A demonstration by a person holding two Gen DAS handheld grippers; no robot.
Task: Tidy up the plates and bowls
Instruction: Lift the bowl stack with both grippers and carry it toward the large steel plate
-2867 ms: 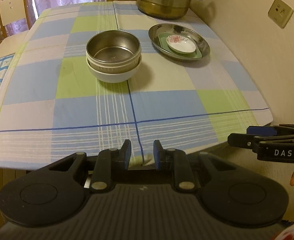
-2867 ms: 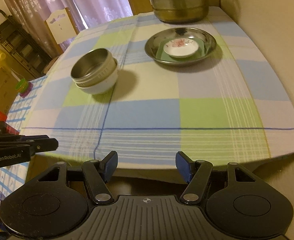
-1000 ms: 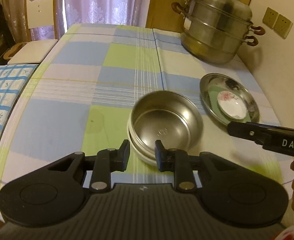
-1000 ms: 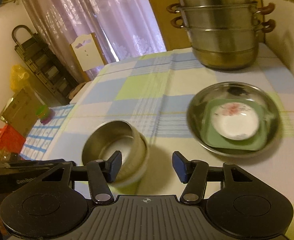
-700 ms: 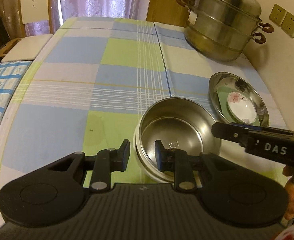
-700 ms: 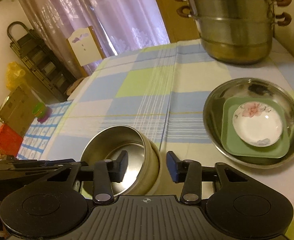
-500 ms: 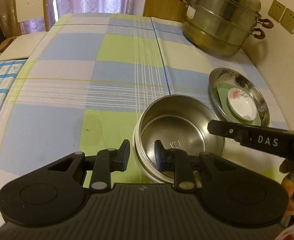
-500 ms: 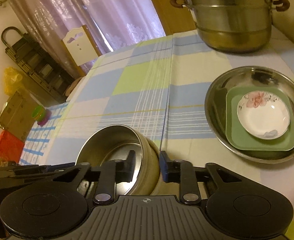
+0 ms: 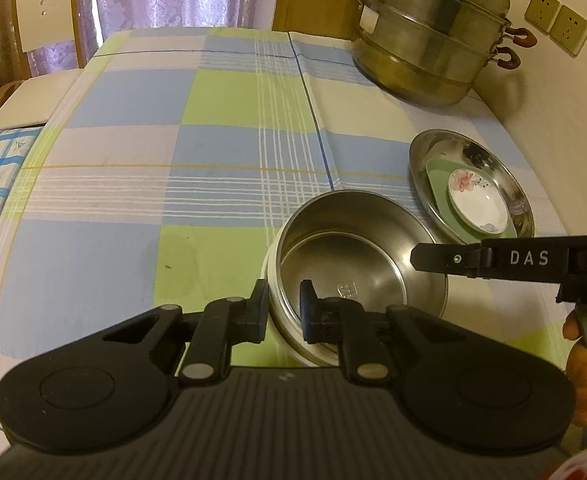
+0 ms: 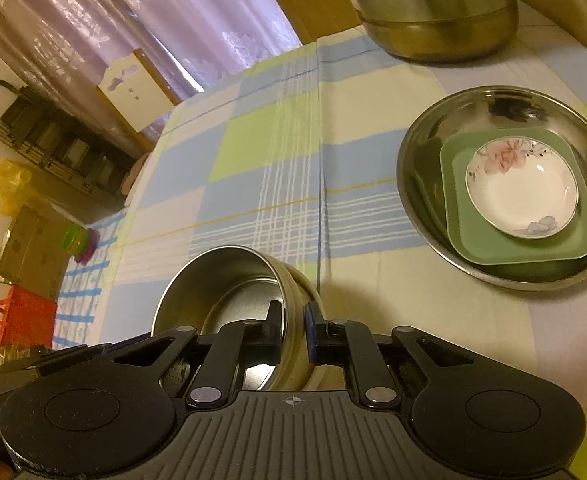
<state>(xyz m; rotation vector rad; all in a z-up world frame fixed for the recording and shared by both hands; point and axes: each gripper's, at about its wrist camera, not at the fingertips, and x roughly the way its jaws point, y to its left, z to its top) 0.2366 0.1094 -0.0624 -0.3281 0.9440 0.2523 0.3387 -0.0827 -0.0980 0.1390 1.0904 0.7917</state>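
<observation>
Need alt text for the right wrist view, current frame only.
The right gripper is closed on the near rim of a steel bowl nested in a white bowl on a checked tablecloth. To the right, a steel plate holds a green square plate and a small floral dish; a steel steamer pot stands behind.

Steel bowl [image 9: 357,264] nested in a second bowl [image 9: 289,344], sitting nr the table's [image 9: 133,240] front edge, right of centre. Wide dish [image 9: 469,160] beside it twd the right edge, square plate [image 9: 437,176] in it, small saucer [image 9: 477,204] on that. Stacked steamer pot [image 9: 425,40] at the far right corner. Chair [image 9: 41,20] behind the far left corner.
</observation>
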